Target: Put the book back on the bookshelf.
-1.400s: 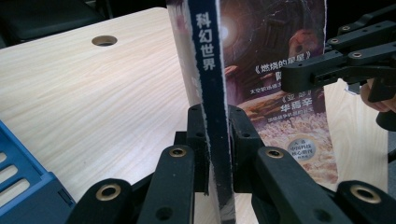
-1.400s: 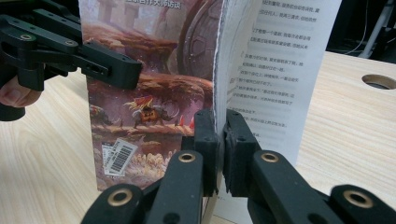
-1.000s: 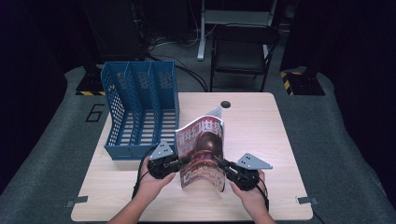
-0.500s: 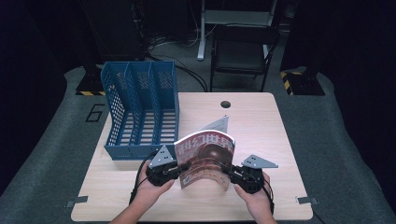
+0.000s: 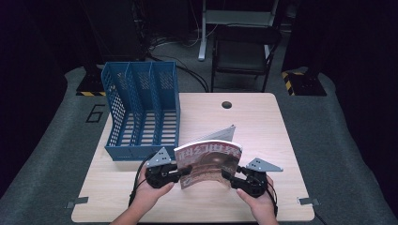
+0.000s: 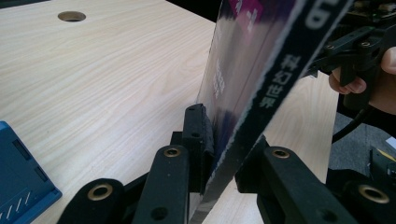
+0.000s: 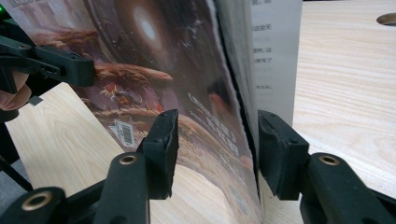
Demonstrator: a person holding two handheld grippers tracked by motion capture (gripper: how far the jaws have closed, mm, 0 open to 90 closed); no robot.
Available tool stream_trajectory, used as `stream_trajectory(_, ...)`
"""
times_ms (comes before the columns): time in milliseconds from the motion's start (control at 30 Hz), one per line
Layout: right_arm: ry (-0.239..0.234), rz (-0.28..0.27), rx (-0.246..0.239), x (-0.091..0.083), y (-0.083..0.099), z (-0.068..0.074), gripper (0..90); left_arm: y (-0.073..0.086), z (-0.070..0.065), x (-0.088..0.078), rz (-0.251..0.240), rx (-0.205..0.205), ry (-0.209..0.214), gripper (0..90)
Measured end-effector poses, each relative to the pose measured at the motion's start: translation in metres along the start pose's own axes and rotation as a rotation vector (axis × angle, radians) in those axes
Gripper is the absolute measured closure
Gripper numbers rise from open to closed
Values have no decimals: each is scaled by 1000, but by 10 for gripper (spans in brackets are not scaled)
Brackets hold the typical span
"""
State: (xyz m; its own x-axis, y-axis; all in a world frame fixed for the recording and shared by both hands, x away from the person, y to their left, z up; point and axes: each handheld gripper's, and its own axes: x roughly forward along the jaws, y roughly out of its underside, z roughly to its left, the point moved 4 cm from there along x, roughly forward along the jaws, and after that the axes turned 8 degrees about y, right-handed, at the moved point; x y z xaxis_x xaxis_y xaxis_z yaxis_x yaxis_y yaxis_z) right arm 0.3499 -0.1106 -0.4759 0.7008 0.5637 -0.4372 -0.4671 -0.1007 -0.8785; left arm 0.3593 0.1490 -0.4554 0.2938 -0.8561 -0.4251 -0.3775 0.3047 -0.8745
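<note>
A magazine (image 5: pixel 209 161) with a brown illustrated cover stands on edge near the table's front, its pages fanning slightly at the back. My left gripper (image 5: pixel 185 171) is at its left lower edge. In the left gripper view this gripper (image 6: pixel 224 140) is shut on the magazine's (image 6: pixel 261 56) dark spine. My right gripper (image 5: pixel 227 176) is at the magazine's right lower edge. In the right gripper view its jaws stand apart, straddling the page edge of the magazine (image 7: pixel 154 56), so the gripper (image 7: pixel 217 140) is open. A hand holds each gripper.
A blue three-slot file rack (image 5: pixel 141 108) stands at the table's left, just behind my left gripper. The wooden table (image 5: pixel 263 126) has a round cable hole (image 5: pixel 227 104) at its far edge. A black chair (image 5: pixel 244 51) stands beyond the table.
The magazine has come from a backward lean to nearly upright and shifted a little toward the front edge. Both grippers moved with it.
</note>
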Motion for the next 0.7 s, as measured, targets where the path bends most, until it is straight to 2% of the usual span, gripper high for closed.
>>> stream_trajectory(67, -13, 4, 12, 1, 2, -3, 493, -1, -1, -1, 22, -7, 15, 762)
stream_trajectory(333, -21, 9, 4, 2, 3, -3, 443, -6, -3, -4, 24, -6, 13, 690)
stream_trajectory(367, -21, 9, 2, 2, 4, -3, 441, -7, -3, -6, 37, -20, 31, 670)
stream_trajectory(467, -21, 8, 9, 4, 5, -3, 432, -11, -2, -8, 33, -32, 30, 642)
stream_trajectory(700, -27, 11, 15, 4, 6, -4, 431, -21, -3, -12, 23, -30, 19, 578)
